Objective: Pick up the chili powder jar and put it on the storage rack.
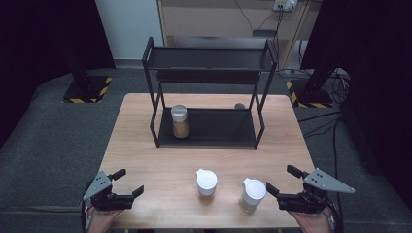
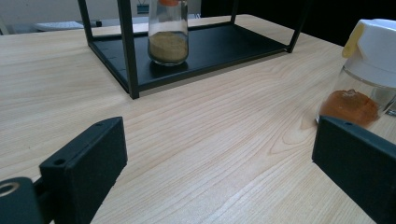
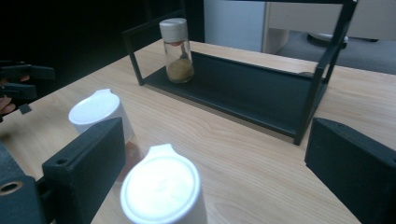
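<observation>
A black two-tier rack [image 1: 218, 128] stands at the middle back of the wooden table [image 1: 145, 145]. On its lower shelf, at the left end, a glass jar [image 1: 179, 121] with a white lid holds tan powder [image 2: 168, 46]; it also appears in the right gripper view [image 3: 176, 49]. Two white-lidded jars stand near the front edge: the middle jar [image 1: 206, 182] with orange powder [image 2: 369, 79] and the right jar [image 1: 252, 194] [image 3: 163, 191]. My left gripper [image 1: 128, 182] [image 2: 219, 163] is open at the front left, empty. My right gripper [image 1: 281, 179] [image 3: 210, 163] is open just right of the right jar.
The rack's upper shelf [image 1: 209, 58] is bare. A small dark round object [image 1: 239, 106] lies on the table behind the rack. Grey carpet surrounds the table, with stands marked by yellow-black tape [image 1: 87, 90] and cables [image 1: 330, 126] at the back right.
</observation>
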Motion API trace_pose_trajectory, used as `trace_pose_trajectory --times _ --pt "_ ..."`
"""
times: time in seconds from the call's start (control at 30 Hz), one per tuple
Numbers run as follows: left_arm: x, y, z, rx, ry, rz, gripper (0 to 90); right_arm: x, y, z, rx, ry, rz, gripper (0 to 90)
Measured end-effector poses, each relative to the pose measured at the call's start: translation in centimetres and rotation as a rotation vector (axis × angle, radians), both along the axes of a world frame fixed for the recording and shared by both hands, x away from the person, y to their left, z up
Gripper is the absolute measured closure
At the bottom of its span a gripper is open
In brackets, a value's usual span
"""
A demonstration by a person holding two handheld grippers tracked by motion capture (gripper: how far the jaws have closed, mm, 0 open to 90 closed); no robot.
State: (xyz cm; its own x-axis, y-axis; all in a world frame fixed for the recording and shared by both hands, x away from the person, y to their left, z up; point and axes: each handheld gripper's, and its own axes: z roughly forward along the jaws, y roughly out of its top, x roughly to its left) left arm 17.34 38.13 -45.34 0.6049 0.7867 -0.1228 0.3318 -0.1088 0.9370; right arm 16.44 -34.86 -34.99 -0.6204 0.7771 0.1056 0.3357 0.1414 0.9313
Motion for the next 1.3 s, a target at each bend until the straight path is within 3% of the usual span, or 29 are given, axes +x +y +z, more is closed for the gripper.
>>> trace_pose_trajectory --times 0.93,1.3 --pt "0.1 0.1 0.0 -0.002 0.002 -0.008 2.2 2.7 5.1 0.9 -0.012 0.004 0.148 4.1" --pt "0.1 0.1 0.0 -0.007 0.001 -0.009 2.2 4.0 8.3 1.2 -0.035 0.006 0.226 4.1"
